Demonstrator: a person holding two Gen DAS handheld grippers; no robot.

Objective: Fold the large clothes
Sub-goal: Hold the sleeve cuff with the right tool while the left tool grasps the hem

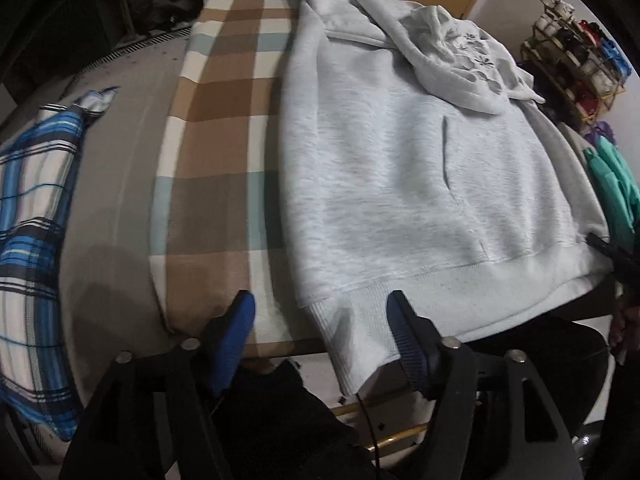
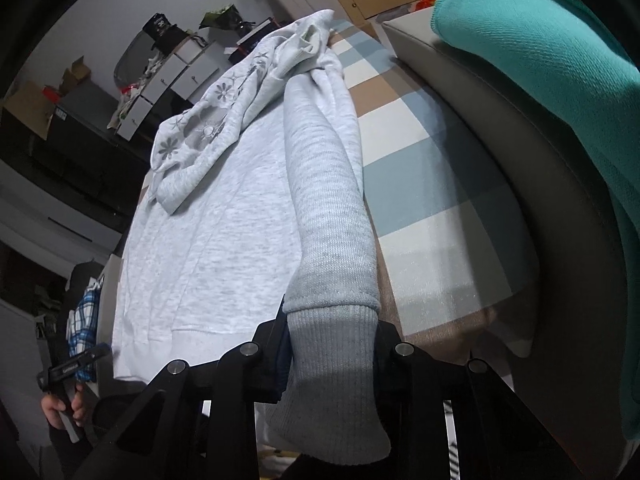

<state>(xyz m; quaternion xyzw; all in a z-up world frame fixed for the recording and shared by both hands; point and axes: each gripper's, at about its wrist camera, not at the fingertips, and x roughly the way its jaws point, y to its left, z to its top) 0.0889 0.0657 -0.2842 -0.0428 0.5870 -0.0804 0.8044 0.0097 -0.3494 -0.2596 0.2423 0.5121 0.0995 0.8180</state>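
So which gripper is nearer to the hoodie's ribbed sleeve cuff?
Right. The right gripper has the sleeve cuff between its jaws, closed on it. The left gripper hovers open over the hem corner on the hoodie's other side.

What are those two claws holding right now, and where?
The right gripper pinches the hoodie by its sleeve cuff. The left gripper is open, holding nothing.

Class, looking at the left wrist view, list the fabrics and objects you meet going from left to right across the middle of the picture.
Blue plaid shirt → brown-and-white checked blanket → light grey hooded sweatshirt → teal garment.
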